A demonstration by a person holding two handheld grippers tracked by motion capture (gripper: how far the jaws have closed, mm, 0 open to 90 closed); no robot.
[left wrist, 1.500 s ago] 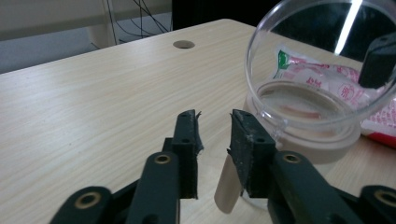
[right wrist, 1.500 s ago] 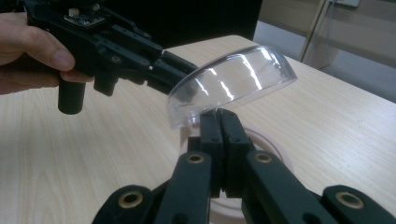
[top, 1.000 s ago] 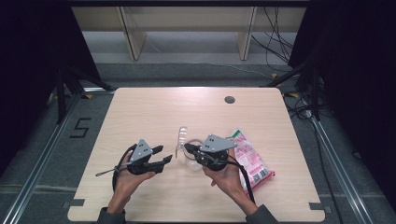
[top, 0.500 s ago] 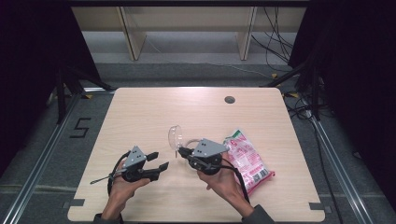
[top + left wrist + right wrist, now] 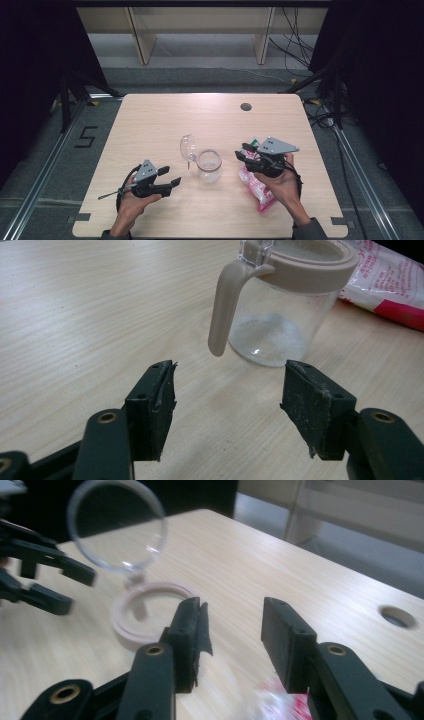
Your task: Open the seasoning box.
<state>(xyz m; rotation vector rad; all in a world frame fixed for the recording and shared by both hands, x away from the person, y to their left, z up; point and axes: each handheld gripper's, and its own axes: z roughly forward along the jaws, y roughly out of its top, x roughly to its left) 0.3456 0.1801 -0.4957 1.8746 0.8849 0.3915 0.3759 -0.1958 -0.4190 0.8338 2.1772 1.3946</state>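
Note:
A clear glass jar with a beige rim and handle stands mid-table, its round clear lid hinged upright. My left gripper lies just left of it, open; in the left gripper view the left gripper faces the jar and its handle with nothing between the jaws. My right gripper hovers right of the jar over a pink-and-white bag. Its jaws have just been opening, and in its own view the right gripper holds nothing. Beyond it are the jar rim and lid.
A round cable hole sits in the table's far right part. The bag lies flat close behind the jar in the left gripper view. The left gripper is seen past the lid in the right gripper view. Bare tabletop stretches beyond the jar.
My right gripper has left the jar and swung right, over the bag, with its jaws now apart. The jar stays standing with its lid up. The left hand has hardly moved.

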